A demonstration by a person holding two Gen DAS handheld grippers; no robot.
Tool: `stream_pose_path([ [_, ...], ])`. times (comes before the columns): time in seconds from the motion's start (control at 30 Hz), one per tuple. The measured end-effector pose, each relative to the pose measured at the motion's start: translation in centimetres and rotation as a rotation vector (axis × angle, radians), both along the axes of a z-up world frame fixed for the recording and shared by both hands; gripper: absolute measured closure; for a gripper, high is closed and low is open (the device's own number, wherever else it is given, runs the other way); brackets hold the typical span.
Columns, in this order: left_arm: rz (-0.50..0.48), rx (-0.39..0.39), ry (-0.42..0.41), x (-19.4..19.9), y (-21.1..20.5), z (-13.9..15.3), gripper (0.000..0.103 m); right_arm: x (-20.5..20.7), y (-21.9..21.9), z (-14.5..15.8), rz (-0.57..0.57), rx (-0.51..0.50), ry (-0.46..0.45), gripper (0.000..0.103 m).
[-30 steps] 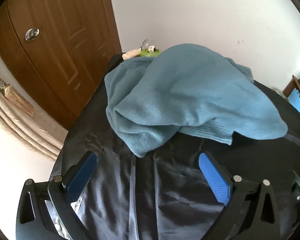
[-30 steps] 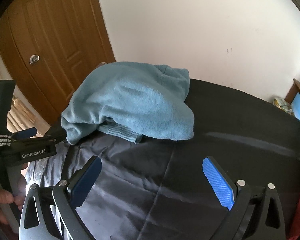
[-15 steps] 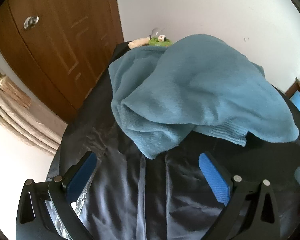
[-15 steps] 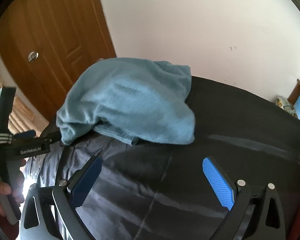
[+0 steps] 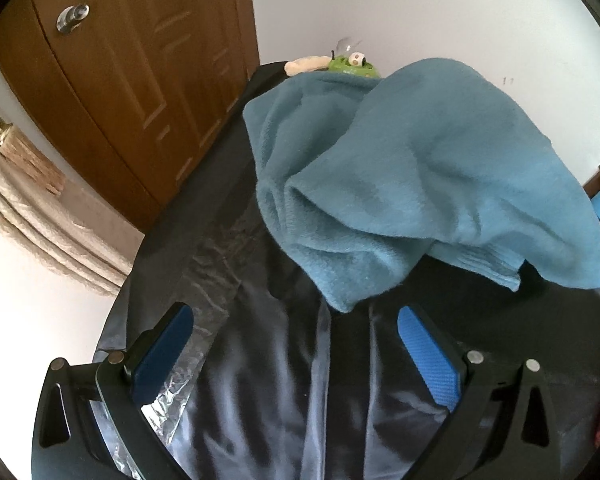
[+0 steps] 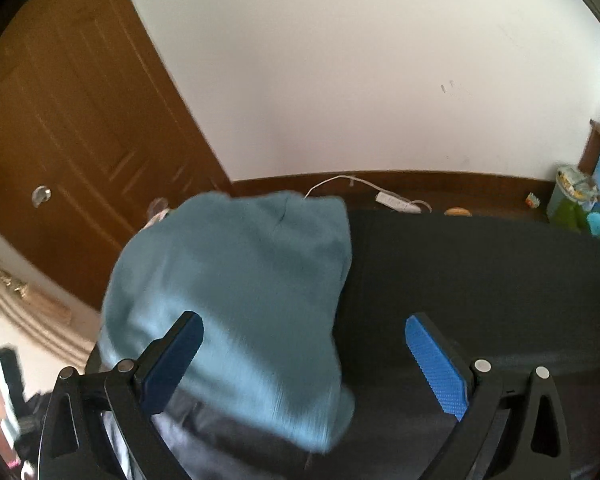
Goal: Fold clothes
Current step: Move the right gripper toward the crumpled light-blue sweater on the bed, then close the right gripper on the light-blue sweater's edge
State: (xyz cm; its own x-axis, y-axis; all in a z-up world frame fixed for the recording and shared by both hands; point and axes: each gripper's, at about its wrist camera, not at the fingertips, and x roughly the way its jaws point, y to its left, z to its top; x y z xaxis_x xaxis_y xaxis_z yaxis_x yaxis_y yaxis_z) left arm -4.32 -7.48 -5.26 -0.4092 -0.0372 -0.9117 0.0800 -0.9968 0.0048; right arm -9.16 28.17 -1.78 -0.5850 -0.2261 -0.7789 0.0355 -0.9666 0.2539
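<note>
A crumpled blue fleece garment (image 5: 412, 184) lies in a heap on a table under a dark cloth (image 5: 260, 380). My left gripper (image 5: 296, 356) is open and empty, just short of the garment's near hanging tip. In the right wrist view the garment (image 6: 236, 296) is blurred and fills the lower left. My right gripper (image 6: 308, 360) is open and empty over its near edge, with its left finger (image 6: 176, 356) in front of the fabric. What lies under the heap is hidden.
A wooden door (image 5: 132, 92) stands at the left and a white wall behind. A green toy (image 5: 350, 65) sits at the table's far edge. A strip of clear plastic (image 5: 204, 316) lies on the cloth. A white power strip (image 6: 398, 202) lies on the floor.
Both grippers have moved forward toward the garment. The right gripper has risen and come over the heap's near edge, and its view is blurred. Both stay open.
</note>
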Motion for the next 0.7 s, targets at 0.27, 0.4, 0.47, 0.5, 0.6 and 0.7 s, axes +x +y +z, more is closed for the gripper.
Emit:
stream_pose_path([
  [0.27, -0.011, 0.022, -0.014, 0.5, -0.7, -0.8, 0.0, -6.9, -0.7, -2.1, 0.001, 0.036, -0.038, 0.0],
  [0.4, -0.011, 0.034, -0.019, 0.7, -1.2, -1.3, 0.0, -10.2, 0.2, -4.4, -0.054, -0.019, -0.099, 0.0],
  [0.47, -0.003, 0.037, -0.026, 0.7, -1.6, -1.5, 0.0, -11.2, 0.6, -5.3, -0.061, -0.054, -0.125, 0.0],
  [0.5, 0.003, 0.039, -0.03, 0.7, -1.8, -1.7, 0.0, -11.6, 0.5, -5.7, -0.059, -0.069, -0.137, 0.0],
  [0.6, 0.021, 0.048, -0.039, 1.1, -2.4, -2.2, 0.0, -11.9, -0.1, -6.5, -0.001, -0.118, -0.163, 0.014],
  [0.7, 0.03, 0.054, -0.042, 1.4, -2.6, -2.3, 0.0, -11.4, -1.3, -6.9, 0.048, -0.086, -0.188, 0.071],
])
